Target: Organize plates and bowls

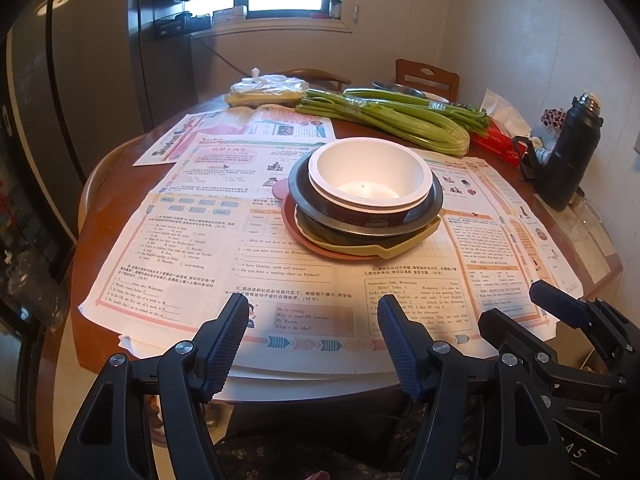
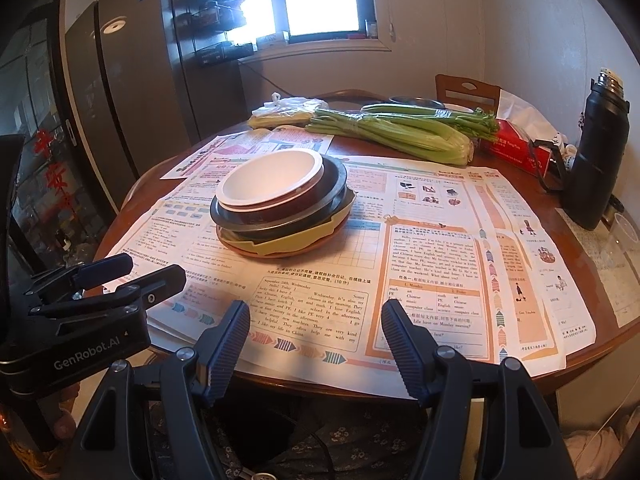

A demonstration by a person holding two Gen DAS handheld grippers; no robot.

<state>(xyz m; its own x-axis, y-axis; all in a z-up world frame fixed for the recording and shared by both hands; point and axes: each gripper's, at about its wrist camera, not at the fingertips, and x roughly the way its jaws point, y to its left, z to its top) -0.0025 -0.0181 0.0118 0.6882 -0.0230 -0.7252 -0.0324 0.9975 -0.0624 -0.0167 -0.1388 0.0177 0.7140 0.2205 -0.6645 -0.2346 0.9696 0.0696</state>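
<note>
Hovering at the near tabletop edge, my left claw and right claw both gape, holding nothing; mid-table sits the stack, white bowl topmost, probably rigid, slick and breakable, so I'd pinch its rim

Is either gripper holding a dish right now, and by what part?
Nothing is held. The left gripper and right gripper are both open and short of the stack of dishes.
</note>
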